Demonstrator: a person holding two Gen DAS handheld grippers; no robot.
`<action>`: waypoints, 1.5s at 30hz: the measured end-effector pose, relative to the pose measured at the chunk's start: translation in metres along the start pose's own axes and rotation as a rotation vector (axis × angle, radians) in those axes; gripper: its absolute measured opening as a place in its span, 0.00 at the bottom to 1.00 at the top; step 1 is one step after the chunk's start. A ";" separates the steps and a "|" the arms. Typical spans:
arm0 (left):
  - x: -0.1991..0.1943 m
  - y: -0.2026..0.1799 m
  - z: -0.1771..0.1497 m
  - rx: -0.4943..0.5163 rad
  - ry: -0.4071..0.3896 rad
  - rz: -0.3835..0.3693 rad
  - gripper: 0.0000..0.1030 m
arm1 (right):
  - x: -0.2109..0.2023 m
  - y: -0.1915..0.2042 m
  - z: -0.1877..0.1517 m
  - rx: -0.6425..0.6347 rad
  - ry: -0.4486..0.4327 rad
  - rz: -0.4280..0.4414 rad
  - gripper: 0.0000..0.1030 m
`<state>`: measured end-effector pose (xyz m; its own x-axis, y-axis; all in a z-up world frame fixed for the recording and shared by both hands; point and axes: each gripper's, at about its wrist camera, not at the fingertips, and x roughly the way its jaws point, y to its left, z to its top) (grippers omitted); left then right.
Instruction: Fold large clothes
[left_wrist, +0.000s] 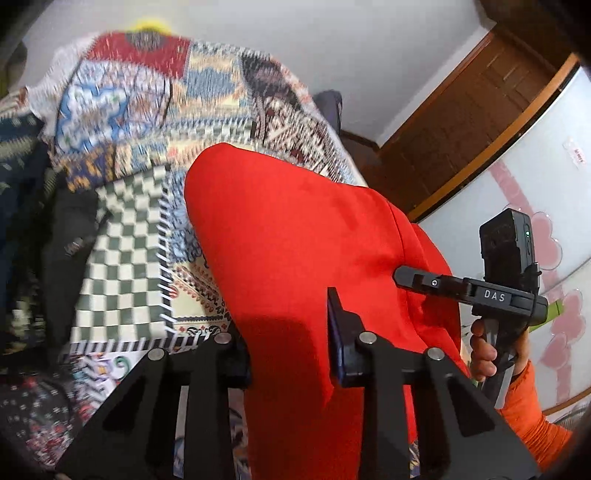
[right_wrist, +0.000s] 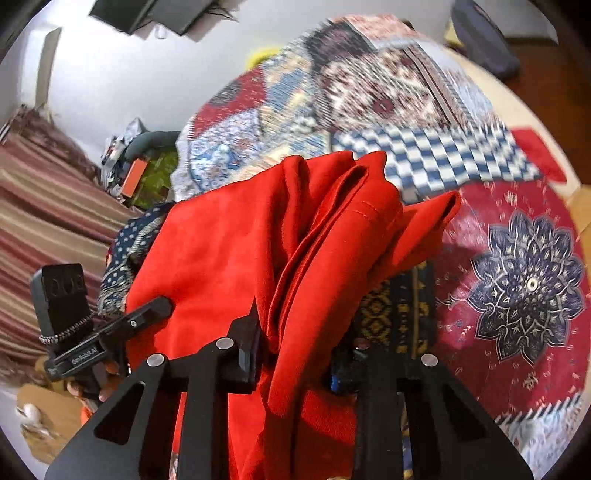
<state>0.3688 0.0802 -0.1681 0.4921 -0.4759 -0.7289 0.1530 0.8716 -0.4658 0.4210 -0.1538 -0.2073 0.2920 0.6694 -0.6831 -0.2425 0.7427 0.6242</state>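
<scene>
A large red garment (left_wrist: 288, 221) hangs bunched above a patchwork bedspread (left_wrist: 177, 96). In the left wrist view my left gripper (left_wrist: 288, 343) is shut on a fold of it, the cloth filling the gap between the jaws. My right gripper (left_wrist: 406, 278) grips the same garment further right, held by a hand in an orange sleeve (left_wrist: 532, 417). In the right wrist view my right gripper (right_wrist: 295, 354) is shut on gathered pleats of the red garment (right_wrist: 240, 251). The left gripper (right_wrist: 155, 308) bites the cloth's left edge there.
A green checked cloth (left_wrist: 122, 258) and a dark garment (left_wrist: 62, 240) lie on the bed to the left. A blue checked cloth (right_wrist: 436, 155) lies beyond the garment. A wooden door (left_wrist: 461, 122), a wardrobe (left_wrist: 535, 177) and a striped curtain (right_wrist: 44, 206) border the bed.
</scene>
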 end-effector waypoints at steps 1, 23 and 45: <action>-0.014 -0.002 0.001 0.004 -0.022 -0.002 0.29 | -0.006 0.011 0.001 -0.015 -0.016 0.005 0.23; -0.267 0.092 0.056 -0.015 -0.355 0.212 0.29 | 0.054 0.239 0.062 -0.319 -0.114 0.177 0.23; -0.220 0.261 0.040 -0.206 -0.223 0.394 0.50 | 0.234 0.262 0.056 -0.366 0.100 0.009 0.44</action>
<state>0.3350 0.4171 -0.1090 0.6530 -0.0590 -0.7551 -0.2429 0.9280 -0.2826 0.4774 0.1959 -0.1827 0.2006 0.6606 -0.7234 -0.5641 0.6816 0.4660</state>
